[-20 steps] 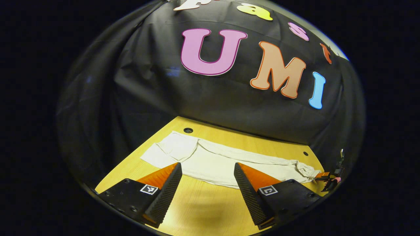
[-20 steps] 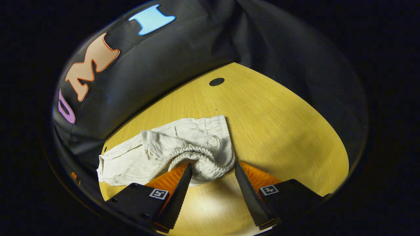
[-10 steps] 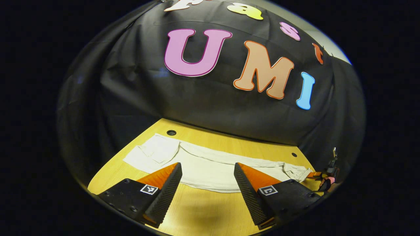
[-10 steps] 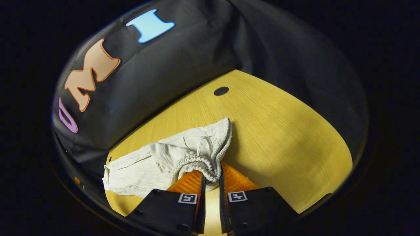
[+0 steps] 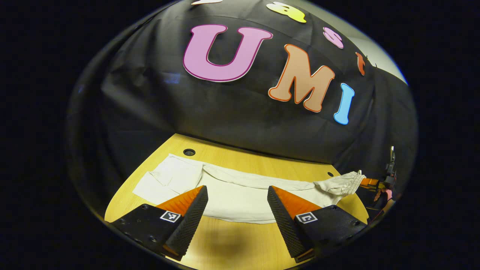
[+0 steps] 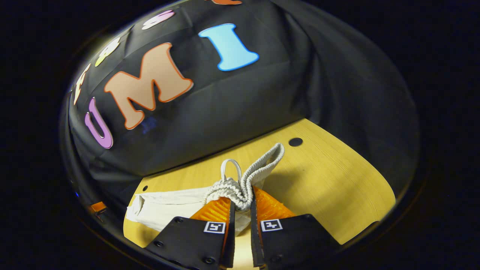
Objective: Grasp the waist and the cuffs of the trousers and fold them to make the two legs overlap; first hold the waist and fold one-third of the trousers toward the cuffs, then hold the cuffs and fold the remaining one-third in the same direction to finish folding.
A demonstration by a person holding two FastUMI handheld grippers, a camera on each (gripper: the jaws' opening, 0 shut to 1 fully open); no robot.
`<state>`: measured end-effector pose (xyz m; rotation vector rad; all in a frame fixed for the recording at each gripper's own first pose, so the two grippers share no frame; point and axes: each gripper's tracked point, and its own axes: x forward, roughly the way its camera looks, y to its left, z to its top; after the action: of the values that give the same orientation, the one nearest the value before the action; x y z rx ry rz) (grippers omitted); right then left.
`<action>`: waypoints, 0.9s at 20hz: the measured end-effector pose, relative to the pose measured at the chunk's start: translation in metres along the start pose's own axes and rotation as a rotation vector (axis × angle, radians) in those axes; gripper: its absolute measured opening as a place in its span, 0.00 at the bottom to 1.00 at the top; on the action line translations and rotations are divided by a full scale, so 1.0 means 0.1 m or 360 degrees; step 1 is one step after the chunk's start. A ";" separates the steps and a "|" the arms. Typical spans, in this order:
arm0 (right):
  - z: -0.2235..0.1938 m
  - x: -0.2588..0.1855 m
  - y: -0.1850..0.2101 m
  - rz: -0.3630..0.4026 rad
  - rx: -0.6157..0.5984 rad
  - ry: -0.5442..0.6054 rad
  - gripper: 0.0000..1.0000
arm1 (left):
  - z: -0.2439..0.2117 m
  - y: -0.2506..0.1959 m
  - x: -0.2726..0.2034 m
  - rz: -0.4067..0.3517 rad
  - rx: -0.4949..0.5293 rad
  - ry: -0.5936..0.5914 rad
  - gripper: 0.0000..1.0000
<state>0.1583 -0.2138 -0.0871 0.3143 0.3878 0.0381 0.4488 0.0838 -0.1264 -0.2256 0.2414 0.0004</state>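
Note:
Cream trousers (image 5: 240, 191) lie stretched across the yellow wooden table (image 5: 232, 243), cuffs at the left (image 5: 165, 178), waist at the right. The elastic waistband (image 6: 243, 187) is bunched and lifted off the table, with my right gripper (image 6: 242, 204) shut on it; a drawstring loop (image 6: 228, 167) sticks up above the pinch. In the left gripper view the raised waist (image 5: 339, 183) shows at the far right with the right gripper (image 5: 369, 182) behind it. My left gripper (image 5: 237, 197) hovers open over the near edge of the trouser legs, nothing between its fingers.
The black cloth wall (image 5: 232, 112) closes the table's far side. Round holes sit in the tabletop near the cuffs (image 5: 189, 152) and near the waist (image 6: 295, 142). Bare wood (image 6: 337, 187) lies to the right of the waist.
My right gripper closed on the waistband and lifted it off the table, tilting upward. The left gripper stayed open and shifted slightly along the legs.

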 end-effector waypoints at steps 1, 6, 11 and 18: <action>0.14 -0.11 0.07 0.0030 -0.0037 -0.0025 0.20 | -0.01 0.11 0.02 -0.0001 0.0009 0.0018 0.95; 1.01 -0.72 0.45 0.0222 -0.0192 -0.0057 0.20 | -0.05 0.64 0.08 0.0026 0.0026 0.0075 0.95; 1.55 -0.82 0.46 0.0383 -0.0331 0.0079 0.20 | -0.11 1.19 0.13 0.0082 0.0007 0.0116 0.95; 1.85 -0.93 0.49 0.0431 -0.0569 0.0270 0.22 | -0.30 1.87 0.22 0.0190 -0.0024 0.0178 0.95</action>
<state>0.1433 -0.2310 0.1248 0.0072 0.4958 0.3972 0.4582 0.2586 -0.2018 -0.2264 0.3662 0.1084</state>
